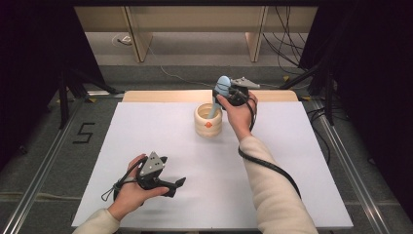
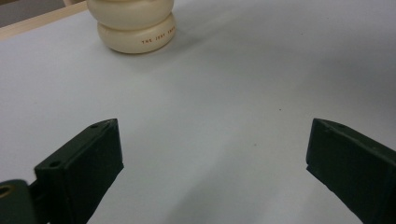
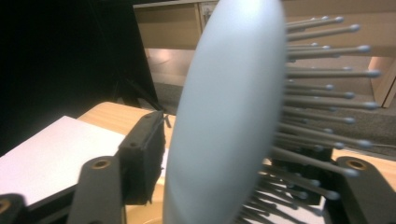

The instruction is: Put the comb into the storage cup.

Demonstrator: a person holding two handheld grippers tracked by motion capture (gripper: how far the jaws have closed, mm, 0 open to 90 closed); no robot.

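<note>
White sheet (image 1: 160, 131) covers wooden table (image 1: 146, 96); grey floor (image 1: 44, 131)

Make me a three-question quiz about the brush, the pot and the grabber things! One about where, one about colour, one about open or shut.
1. Where does the hairbrush stand?
A. flat on the white board
B. handle down in the cream pot
C. on the floor

2. What colour is the hairbrush?
A. red
B. black
C. light blue

3. How are the jaws of the left gripper?
A. wide apart with nothing between them
C. shut on the pot
B. shut on the hairbrush

Answers: 1 B, the high view shows its handle inside the pot. 2 C, its back is pale blue. 3 A, the left gripper view shows bare board between them.
</note>
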